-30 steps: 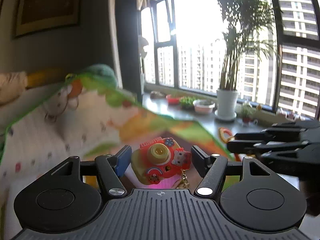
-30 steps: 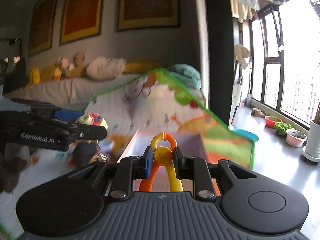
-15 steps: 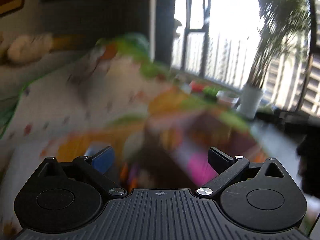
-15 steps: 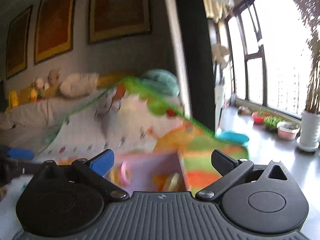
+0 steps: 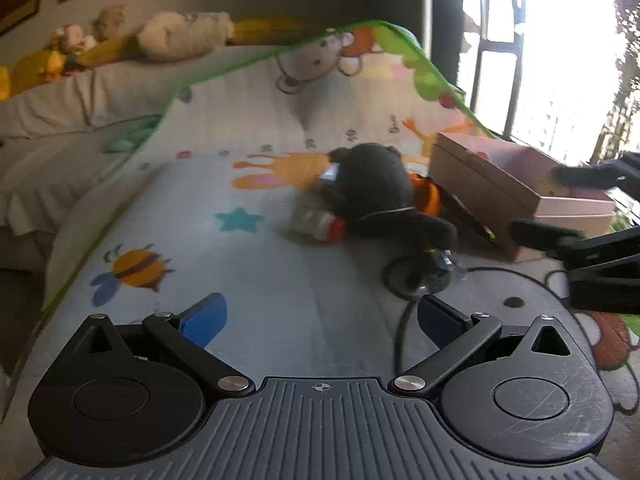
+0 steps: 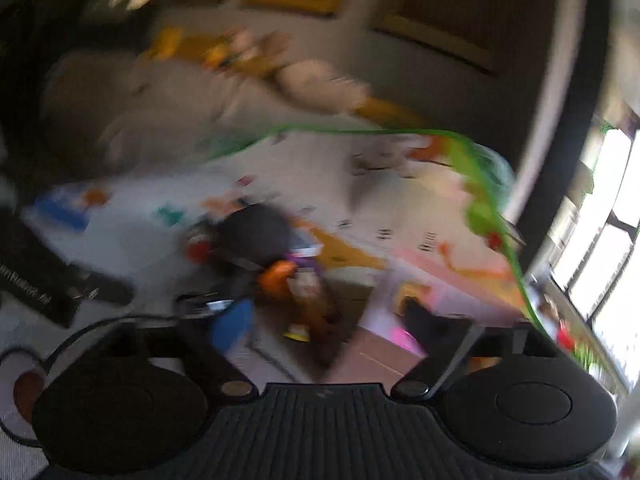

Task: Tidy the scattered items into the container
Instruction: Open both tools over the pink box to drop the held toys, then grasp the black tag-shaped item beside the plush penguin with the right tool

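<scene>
Left wrist view: left gripper (image 5: 322, 316) wide, empty, bare mat (image 5: 256, 280) ahead; right gripper (image 6: 328, 320) closing, empty; box (image 5: 520, 184) rim right.

box (image 5: 486, 184): 1 | bottle (image 5: 316, 224): 1 | play mat (image 5: 256, 272): 1 | hand-held grippers: 2

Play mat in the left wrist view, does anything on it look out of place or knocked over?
Yes. A small clear bottle with a red cap lies on its side on the play mat, against a dark heap of items, outside the pink box. A black cable trails loose across the mat.
</scene>
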{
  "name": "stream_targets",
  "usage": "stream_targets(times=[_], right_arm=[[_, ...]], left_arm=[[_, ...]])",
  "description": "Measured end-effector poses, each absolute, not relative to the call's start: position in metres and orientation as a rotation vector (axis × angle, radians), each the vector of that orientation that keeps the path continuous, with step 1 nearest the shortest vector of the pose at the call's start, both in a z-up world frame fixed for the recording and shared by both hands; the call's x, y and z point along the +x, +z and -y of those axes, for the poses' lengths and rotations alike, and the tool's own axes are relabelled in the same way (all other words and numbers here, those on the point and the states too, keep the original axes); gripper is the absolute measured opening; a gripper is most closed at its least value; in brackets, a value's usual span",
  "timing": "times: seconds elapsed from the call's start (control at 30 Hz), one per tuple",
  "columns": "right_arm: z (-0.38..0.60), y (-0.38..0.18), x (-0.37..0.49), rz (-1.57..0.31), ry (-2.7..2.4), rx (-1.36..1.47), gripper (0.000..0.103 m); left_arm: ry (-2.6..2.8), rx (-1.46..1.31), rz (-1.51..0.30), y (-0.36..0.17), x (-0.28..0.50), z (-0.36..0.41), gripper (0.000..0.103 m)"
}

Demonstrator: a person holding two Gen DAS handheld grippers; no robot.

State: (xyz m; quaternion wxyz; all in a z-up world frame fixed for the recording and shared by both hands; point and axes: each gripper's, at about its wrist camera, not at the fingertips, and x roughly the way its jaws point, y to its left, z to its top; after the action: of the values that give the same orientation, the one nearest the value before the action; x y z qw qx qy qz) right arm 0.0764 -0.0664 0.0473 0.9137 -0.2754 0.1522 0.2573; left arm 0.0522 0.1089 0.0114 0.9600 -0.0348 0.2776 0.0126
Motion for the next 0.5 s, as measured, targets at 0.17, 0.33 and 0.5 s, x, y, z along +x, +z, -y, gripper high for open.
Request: stream_targets(times=[0.17,0.33,0.5], right_arm=[[0.019,0.022,0.093,-0.295,0.444,-0.768,0.043],[-0.001,0.005,0.123,-0.346,0.367,-0.841,0.023],[0.01,0.003,0.129,-0.387,0.368,-0.82,0.009]], left_arm=[[0.024,-0.154,-0.542,0.014,0.052,-0.119,0.103],[0.018,-0.235,-0.544,0.012,0.052,-0.131,0.103],[0.014,-0.251,-0.548,0.011,0.052,-0.132,0.103]])
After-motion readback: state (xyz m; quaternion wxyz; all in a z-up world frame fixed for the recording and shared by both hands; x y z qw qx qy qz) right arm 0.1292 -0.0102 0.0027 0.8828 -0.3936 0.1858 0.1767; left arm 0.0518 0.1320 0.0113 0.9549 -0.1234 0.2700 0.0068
